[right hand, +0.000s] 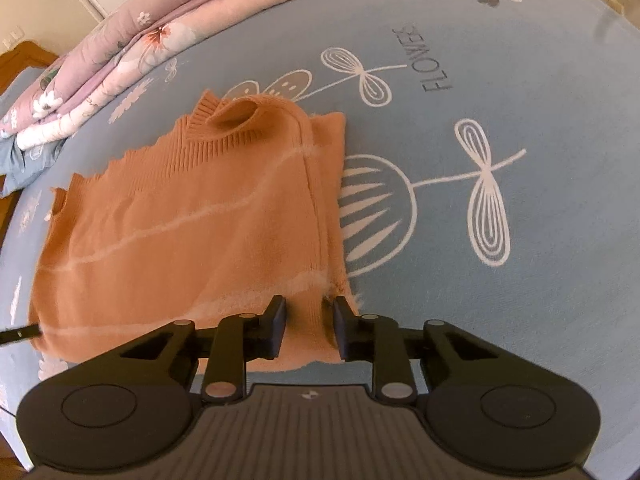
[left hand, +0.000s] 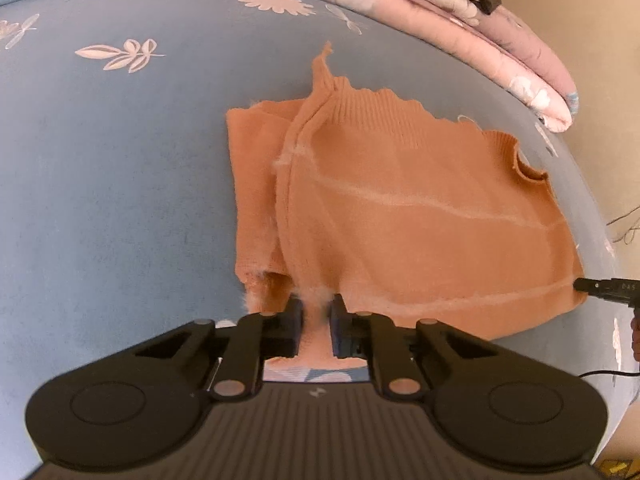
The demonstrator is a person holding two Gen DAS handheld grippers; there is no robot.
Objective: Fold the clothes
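1. The orange sweater (left hand: pixel 400 208) lies partly folded on the bed (left hand: pixel 100 200), with one sleeve-side panel already turned over the body. In the left wrist view it fills the middle and spreads toward 3 o'clock. In the right wrist view it runs from centre toward 9 o'clock.

2. My left hand-held gripper (left hand: pixel 316 306) has its jaws slightly apart, straddling the fuzzy near hem. Knit sits in the gap, but I judge nothing is pinched. If I lift now, the hem could slip out and the fold would collapse.

3. My right hand-held gripper (right hand: pixel 308 308) also stands apart around the near hem, close to the folded edge. If I close on only the top layer, the under panel may stay behind and the fold would skew.

4. The two corners need to rise together. If one leads, the loose knit may stretch and bunch along the pale stripes.

5. The ribbed collar (right hand: pixel 236 116) humps up at 12 o'clock. Folding over it may leave a lump.

6. The pink quilt (right hand: pixel 120 44) lies beyond the sweater, and a long forward throw could land the hem against it.
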